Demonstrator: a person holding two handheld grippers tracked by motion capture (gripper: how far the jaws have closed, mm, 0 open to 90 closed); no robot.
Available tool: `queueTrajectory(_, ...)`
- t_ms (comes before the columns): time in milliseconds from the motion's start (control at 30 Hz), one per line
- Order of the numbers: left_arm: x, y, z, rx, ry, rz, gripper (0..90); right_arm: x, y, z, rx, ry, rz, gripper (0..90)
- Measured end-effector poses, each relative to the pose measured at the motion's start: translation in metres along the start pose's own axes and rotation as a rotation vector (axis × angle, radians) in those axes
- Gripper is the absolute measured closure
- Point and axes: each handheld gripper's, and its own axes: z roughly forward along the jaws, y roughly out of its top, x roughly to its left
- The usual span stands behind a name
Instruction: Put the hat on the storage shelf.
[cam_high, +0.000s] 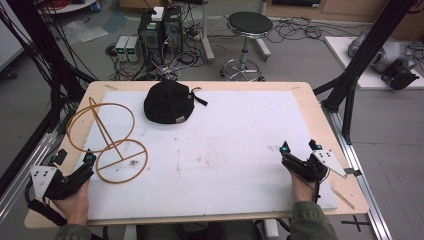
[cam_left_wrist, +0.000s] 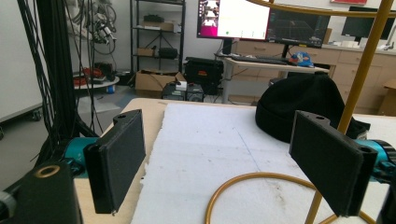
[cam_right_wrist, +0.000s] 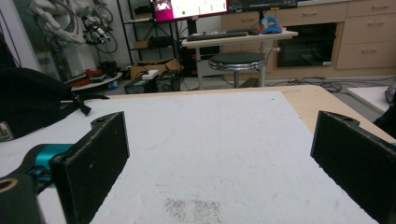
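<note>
A white mat (cam_high: 225, 150) covered most of the wooden table (cam_high: 320, 107), and a thin strip of wood showed all around it. The middle and right side of the mat were bare, so there was lots of room to move there.

A black hat (cam_high: 169, 102) lay near the far edge of the mat, a little left of the middle. Its strap stuck out toward the right.

A gold wire stand (cam_high: 107, 142) sat at the left side of the mat. It had one flat ring lying on the mat and one ring standing up, joined by a thin rod. The rod leaned from the near ring up and away to the far left.

The left gripper (cam_high: 75, 175) rested at the near left corner, just beside the flat ring. Its jaws were wide apart and held nothing.

The right gripper (cam_high: 300, 159) rested near the right edge, well apart from the hat. Its jaws were wide apart too, with only bare mat between them.
</note>
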Motion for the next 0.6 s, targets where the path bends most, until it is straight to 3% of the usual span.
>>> queueTrajectory(300, 0.000, 0.000, 0.000, 0.002, -0.001, 0.000, 18.5, -0.003, 0.001, -0.001, -0.015, -0.053, 0.024, 3.5)
queueTrajectory(433, -0.001, 0.000, -0.001, -0.001, -0.002, -0.002, 18.5, -0.003, 0.006, 0.001, -0.016, -0.038, 0.023, 3.5)
queueTrajectory(600, -0.004, 0.001, -0.001, -0.005, -0.013, 0.010, 18.6, 0.002, 0.025, 0.003, -0.027, 0.024, -0.011, 3.5)
